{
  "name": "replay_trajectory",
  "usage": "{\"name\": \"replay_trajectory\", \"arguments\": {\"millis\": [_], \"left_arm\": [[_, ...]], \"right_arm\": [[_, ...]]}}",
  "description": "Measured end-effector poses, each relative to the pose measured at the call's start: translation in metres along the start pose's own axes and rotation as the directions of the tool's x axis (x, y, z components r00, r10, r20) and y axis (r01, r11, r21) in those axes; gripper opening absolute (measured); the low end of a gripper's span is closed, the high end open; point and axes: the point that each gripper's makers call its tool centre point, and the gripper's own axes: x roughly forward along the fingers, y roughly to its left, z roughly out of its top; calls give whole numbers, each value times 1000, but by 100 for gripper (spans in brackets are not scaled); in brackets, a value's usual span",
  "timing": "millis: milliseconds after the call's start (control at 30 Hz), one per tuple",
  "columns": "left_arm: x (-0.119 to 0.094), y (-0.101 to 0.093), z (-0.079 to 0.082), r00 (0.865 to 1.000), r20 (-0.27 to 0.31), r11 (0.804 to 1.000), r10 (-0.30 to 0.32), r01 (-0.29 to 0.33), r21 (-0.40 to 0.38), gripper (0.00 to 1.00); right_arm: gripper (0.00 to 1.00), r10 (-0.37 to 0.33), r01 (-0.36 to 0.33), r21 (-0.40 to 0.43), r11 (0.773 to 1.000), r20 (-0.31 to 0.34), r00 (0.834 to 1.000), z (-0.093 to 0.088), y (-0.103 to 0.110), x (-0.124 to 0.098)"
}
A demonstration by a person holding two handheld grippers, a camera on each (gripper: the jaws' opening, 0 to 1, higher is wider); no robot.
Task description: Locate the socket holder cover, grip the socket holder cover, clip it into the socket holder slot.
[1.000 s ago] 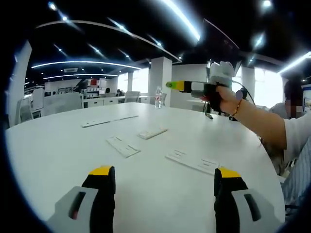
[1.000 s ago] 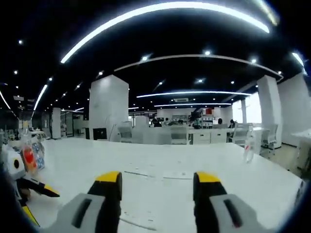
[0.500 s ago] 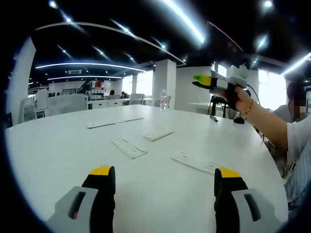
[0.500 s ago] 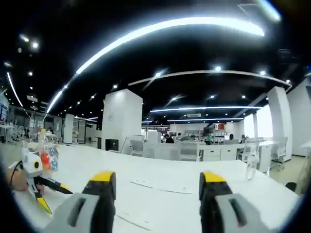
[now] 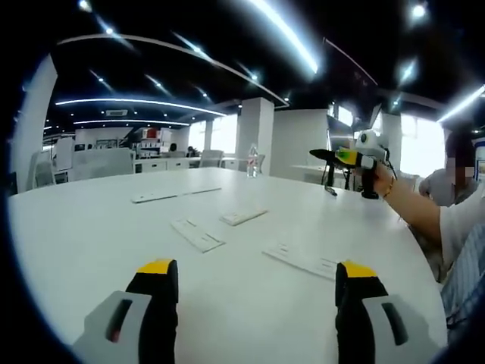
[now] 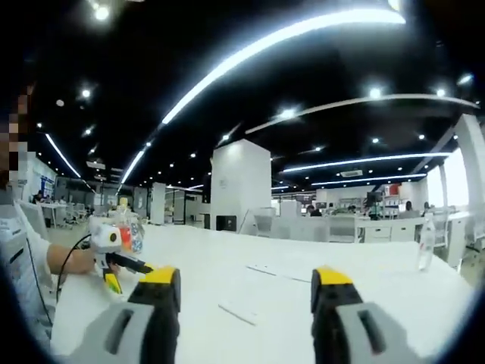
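A round white table carries several flat white strips, lying apart.

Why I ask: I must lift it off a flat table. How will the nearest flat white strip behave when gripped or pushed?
The strip lies flat and thin on the smooth white table, so it probably slides when pushed. It looks like rigid moulded plastic, likely stiff and light. Its low edge may be hard for the left hand-held gripper, open now, to catch.

White surface carries white flat pieces; left gripper is grey and black (yellow-tipped jaws).
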Motion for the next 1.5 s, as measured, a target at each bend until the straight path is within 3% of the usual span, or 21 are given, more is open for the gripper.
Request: {"name": "replay_trajectory", "arguments": {"millis": [100,233,300,567,667,833,1000,1100,1133,1200,1267,1367,1433,1500], "left_arm": [[-1,2,1,1000,7,1000,6,-6,1,85],[-1,1,4,1000,24,1000,5,-5,1,86],[-1,2,4,1000,28,1000,9,-9,2,86],[-1,4,7,998,50,1000,29,-29,0,86],[-4,6,15,994,99,999,51,-51,2,86],[-14,12,36,973,209,993,101,-110,35,88],[-21,7,49,957,271,989,108,-130,65,89],[-26,-7,69,928,366,991,69,-105,78,90],[-27,-10,72,926,371,992,70,-105,76,90],[-25,-11,74,930,357,989,85,-121,80,88],[-20,-9,67,947,296,986,122,-151,76,85],[-10,-23,56,971,226,997,75,-76,-1,83],[0,-31,43,989,136,995,57,-46,-86,84],[9,-40,31,998,52,994,39,-33,-102,82]], "right_arm": [[72,68,-68,20,998,-33,997,-23,9,3],[71,103,-102,84,991,-1,995,-33,12,4],[70,89,-85,91,992,-38,995,-39,9,3],[68,47,-39,93,995,-87,995,-52,1,-2],[66,50,-39,93,995,-116,992,-59,4,-2],[66,46,-34,82,996,-153,987,-67,7,-2],[65,48,-37,76,996,-151,987,-65,7,-1],[65,45,-33,76,997,-157,987,-67,7,-1],[65,43,-30,78,996,-160,986,-67,6,-1],[65,42,-28,82,996,-164,986,-68,6,-1],[64,36,-23,83,996,-165,986,-68,6,0],[64,25,-12,80,997,-175,984,-70,5,0],[64,16,-3,70,998,-191,981,-73,5,1],[64,16,-2,72,997,-197,980,-74,6,1]]}}
